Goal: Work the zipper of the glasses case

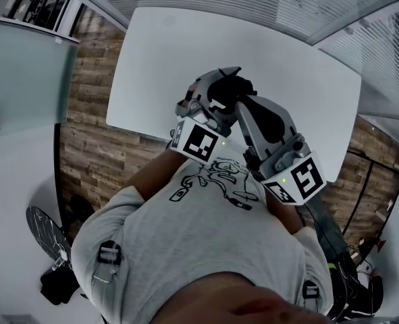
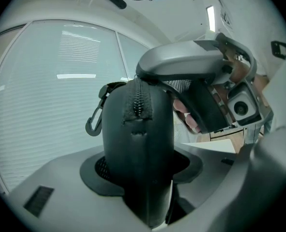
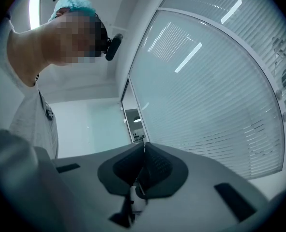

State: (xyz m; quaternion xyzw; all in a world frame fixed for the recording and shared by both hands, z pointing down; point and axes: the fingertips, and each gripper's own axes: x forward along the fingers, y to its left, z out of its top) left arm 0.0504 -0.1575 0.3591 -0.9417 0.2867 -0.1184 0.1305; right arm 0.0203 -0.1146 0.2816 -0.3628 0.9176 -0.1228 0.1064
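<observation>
Left gripper (image 2: pixel 142 170): the pads are closed on the lower end of the black, rounded, fabric-covered glasses case (image 2: pixel 138 129). The case is held upright in the air over the white rectangular table (image 1: pixel 185 46), clear of it. The black toothed zipper (image 2: pixel 139 99) is seen running up the facing edge. A small black snap hook (image 2: pixel 94 122) hangs at the case's left side.

Right gripper (image 3: pixel 143 170): the jaws are brought together, with a small pale tab (image 3: pixel 134 197) nipped low between the pads. It is judged to be the zipper pull.

Risks noted:
- The tab is caught off the pads' centre, so it may be lost if the pull is made off the line of the teeth.
- The case is clamped at one end only, so a hard tug may twist it or drag it from the left pads.
- A jam is likely at the curved end if the pull is not turned with the curve.
</observation>
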